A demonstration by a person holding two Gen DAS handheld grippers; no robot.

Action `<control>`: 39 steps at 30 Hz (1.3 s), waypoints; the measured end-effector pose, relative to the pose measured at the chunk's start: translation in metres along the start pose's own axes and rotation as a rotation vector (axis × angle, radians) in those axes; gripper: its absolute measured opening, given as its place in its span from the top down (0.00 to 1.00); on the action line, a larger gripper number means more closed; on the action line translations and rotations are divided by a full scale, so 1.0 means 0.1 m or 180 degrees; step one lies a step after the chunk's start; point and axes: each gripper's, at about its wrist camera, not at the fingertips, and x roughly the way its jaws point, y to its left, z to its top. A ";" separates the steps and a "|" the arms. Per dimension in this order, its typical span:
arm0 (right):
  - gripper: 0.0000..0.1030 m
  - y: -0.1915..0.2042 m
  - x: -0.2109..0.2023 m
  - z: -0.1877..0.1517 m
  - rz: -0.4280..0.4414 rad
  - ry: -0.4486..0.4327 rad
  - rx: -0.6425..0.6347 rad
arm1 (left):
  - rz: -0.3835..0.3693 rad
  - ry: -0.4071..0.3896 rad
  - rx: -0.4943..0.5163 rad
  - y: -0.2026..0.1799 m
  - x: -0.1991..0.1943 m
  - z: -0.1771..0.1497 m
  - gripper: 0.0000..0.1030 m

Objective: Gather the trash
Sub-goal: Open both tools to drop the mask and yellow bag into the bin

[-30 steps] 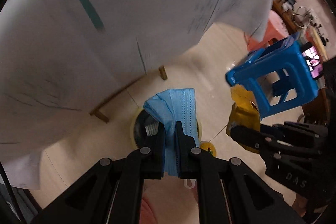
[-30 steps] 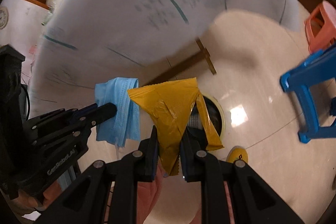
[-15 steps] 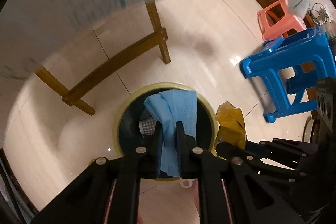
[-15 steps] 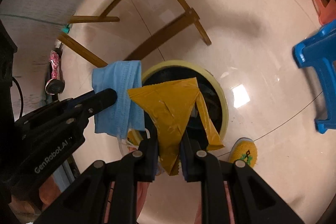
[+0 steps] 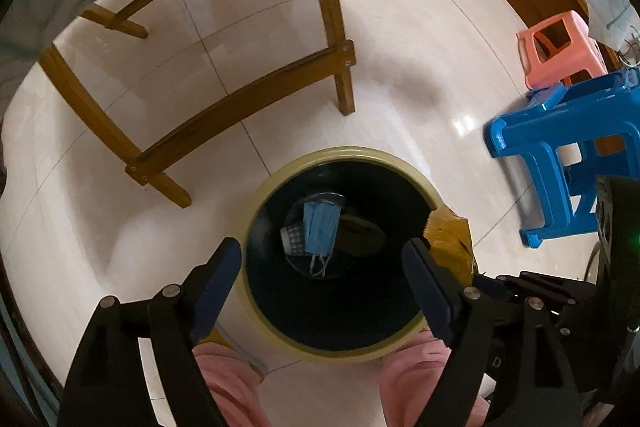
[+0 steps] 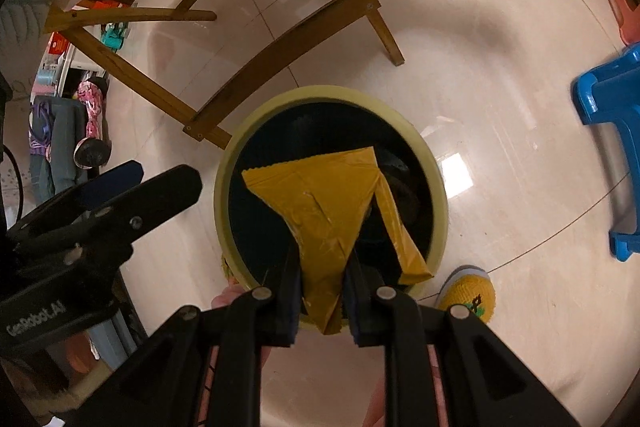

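Note:
A round bin with a pale yellow rim (image 5: 344, 157) and dark inside stands on the floor below both grippers; it also shows in the right wrist view (image 6: 224, 171). A blue face mask (image 5: 320, 231) lies at its bottom beside a checked scrap (image 5: 291, 241). My left gripper (image 5: 322, 263) is open and empty above the bin mouth. My right gripper (image 6: 322, 287) is shut on a yellow wrapper (image 6: 320, 203) and holds it over the bin. The wrapper (image 5: 448, 247) also shows at the bin's right rim in the left wrist view.
A wooden table frame (image 5: 240, 99) stands just behind the bin. A blue plastic stool (image 5: 560, 155) and a pink stool (image 5: 560, 51) are to the right. A yellow slipper (image 6: 468, 293) is by the bin's near right side. The floor is glossy tile.
My left gripper opened and the blue mask dropped into the bin. Both grippers came lower, nearer the bin. The right gripper still holds the yellow wrapper.

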 end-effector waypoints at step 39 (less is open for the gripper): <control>0.23 0.89 -1.36 -0.09 -0.0200 -0.0322 -0.0593 | 0.0031 -0.0338 -0.0014 0.13 -1.99 -0.16 0.21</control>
